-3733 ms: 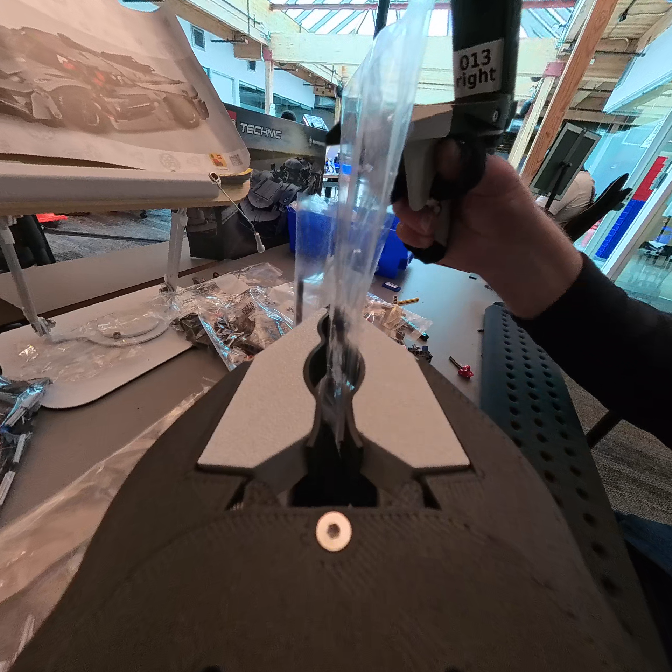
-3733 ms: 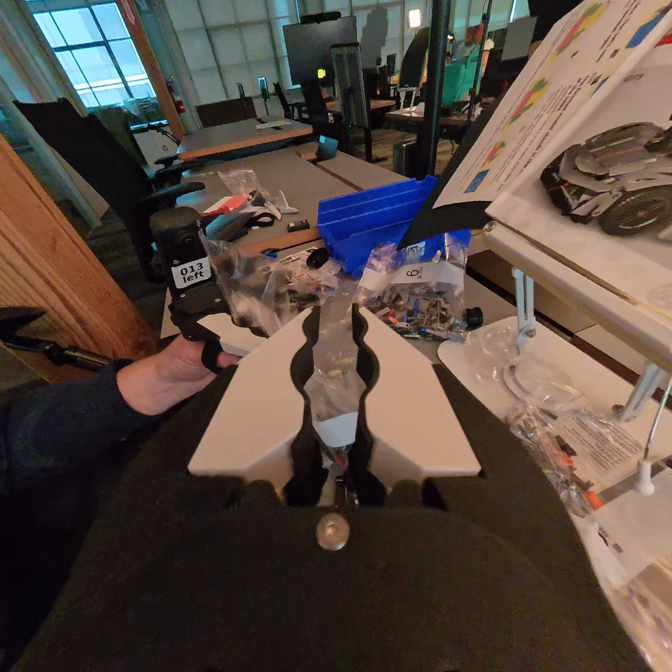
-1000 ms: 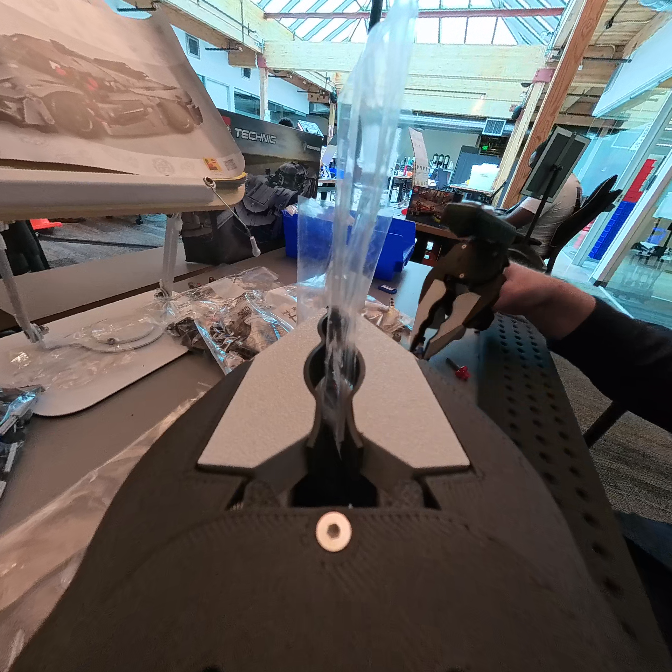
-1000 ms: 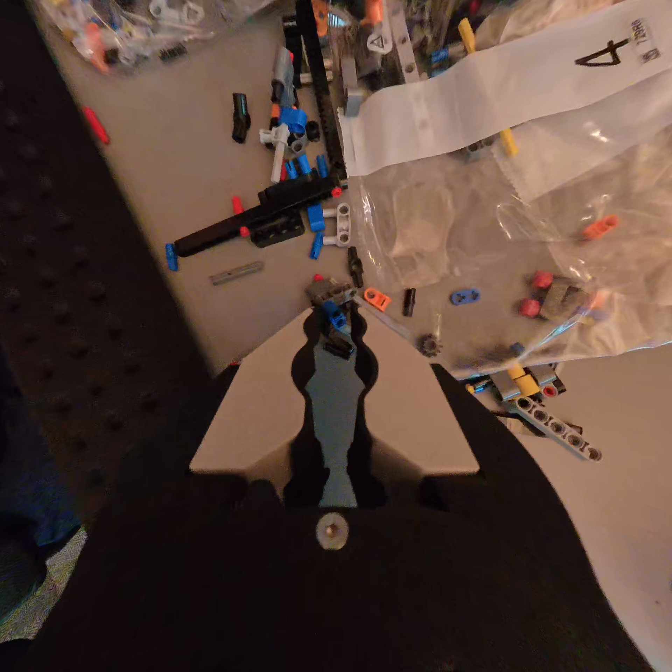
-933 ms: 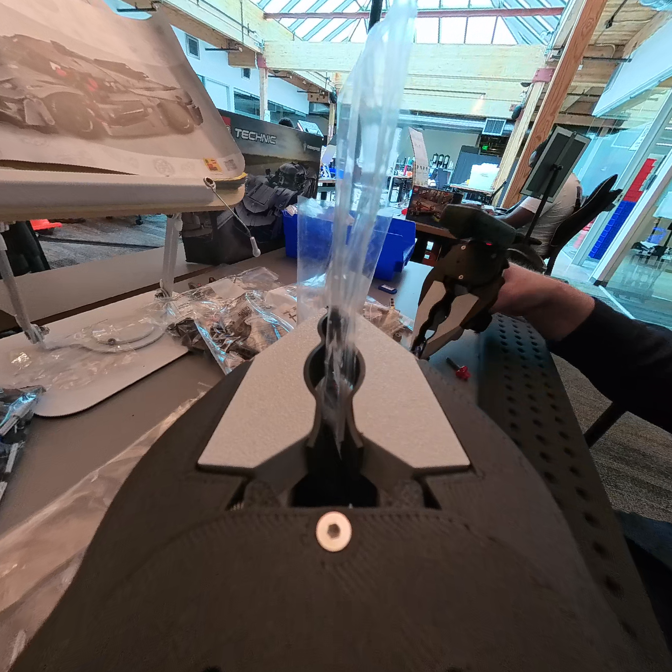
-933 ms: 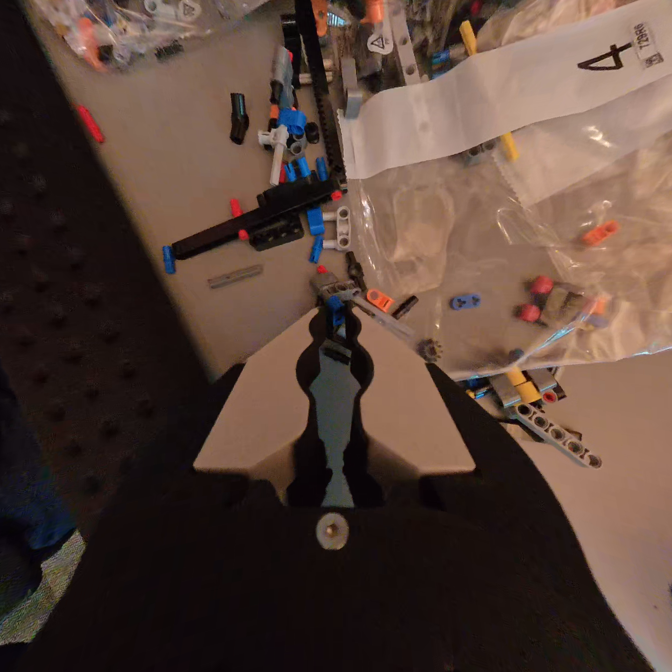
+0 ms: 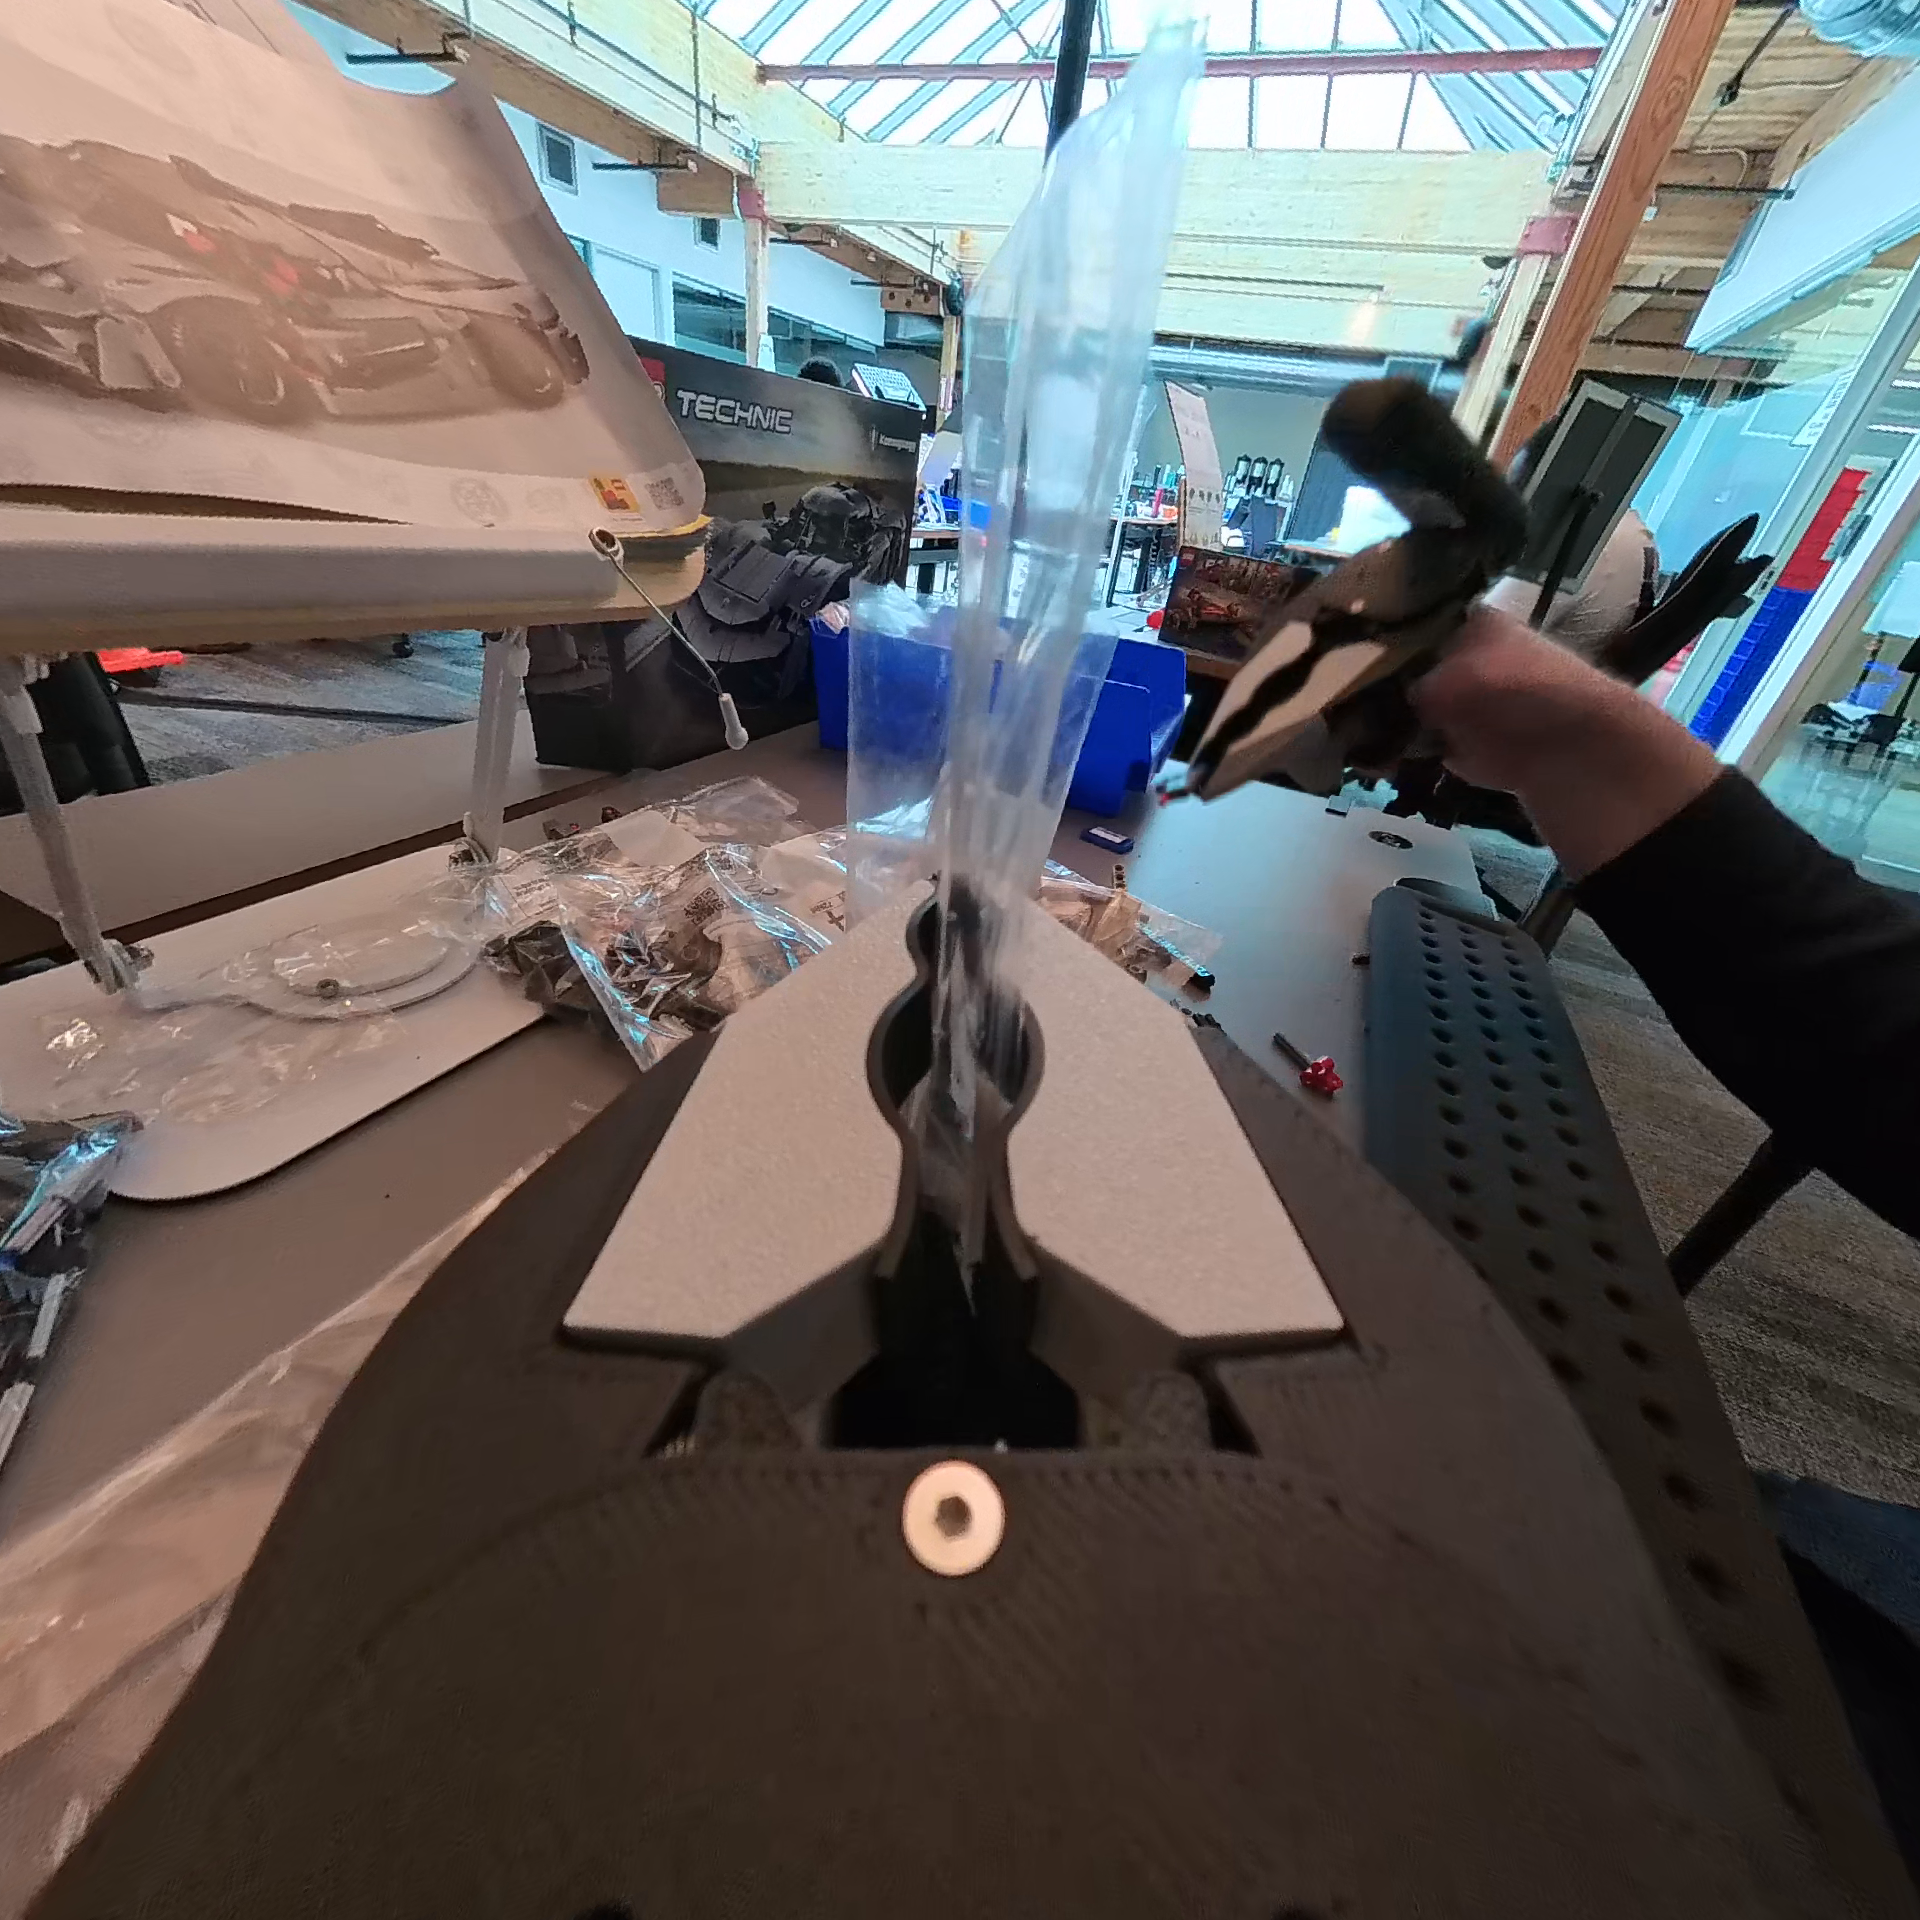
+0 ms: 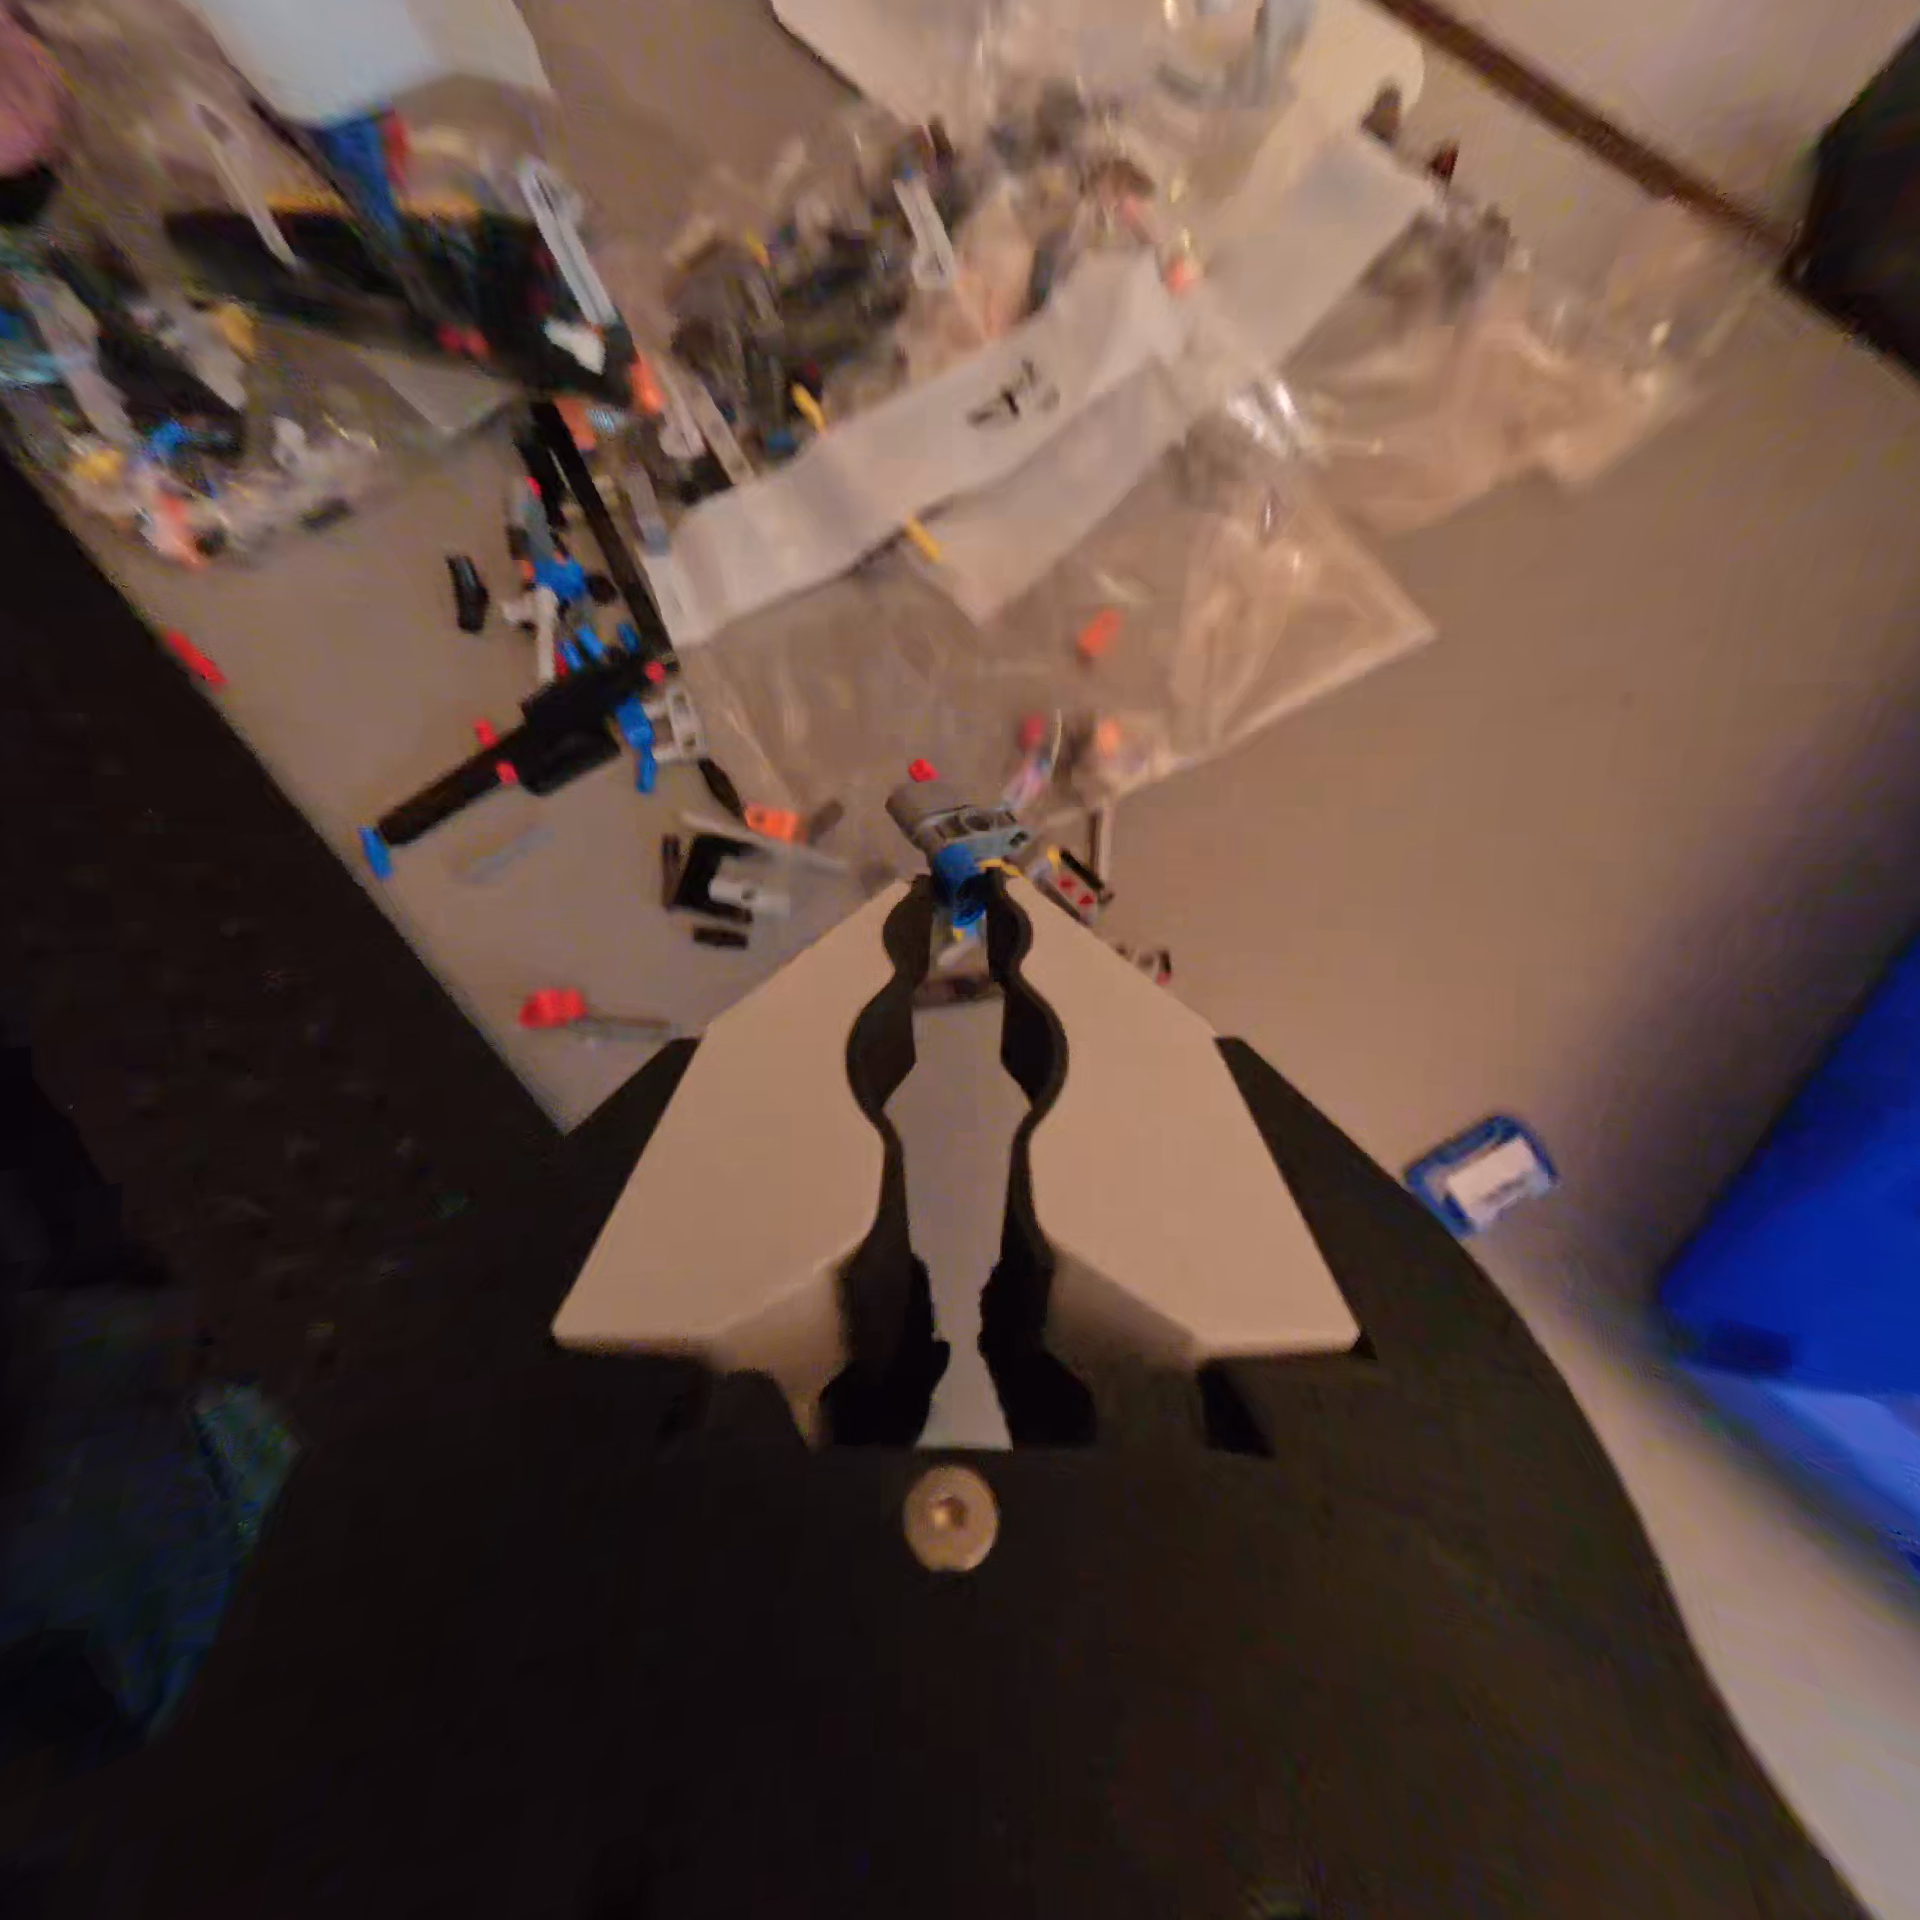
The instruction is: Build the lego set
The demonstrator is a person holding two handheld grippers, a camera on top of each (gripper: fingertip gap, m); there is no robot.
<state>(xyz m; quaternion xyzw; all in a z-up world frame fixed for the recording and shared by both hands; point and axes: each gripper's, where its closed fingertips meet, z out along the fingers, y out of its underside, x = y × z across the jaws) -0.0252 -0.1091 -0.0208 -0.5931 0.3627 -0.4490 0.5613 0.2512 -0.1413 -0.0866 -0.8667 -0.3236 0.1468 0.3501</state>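
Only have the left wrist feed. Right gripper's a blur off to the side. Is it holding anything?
Observer: Yes. In the right wrist view, the right gripper pinches a small grey piece by its blue pin.
Operator: Jaws fully closed? Left gripper is clamped on the clear bag here.
Observer: Only the tips meet on the pin; a gap shows between the fingers behind them.
Operator: What's under it?
Observer: The table, with loose pieces scattered on it. A black beam lies lower left of the tips and a blue bin sits at the right edge.
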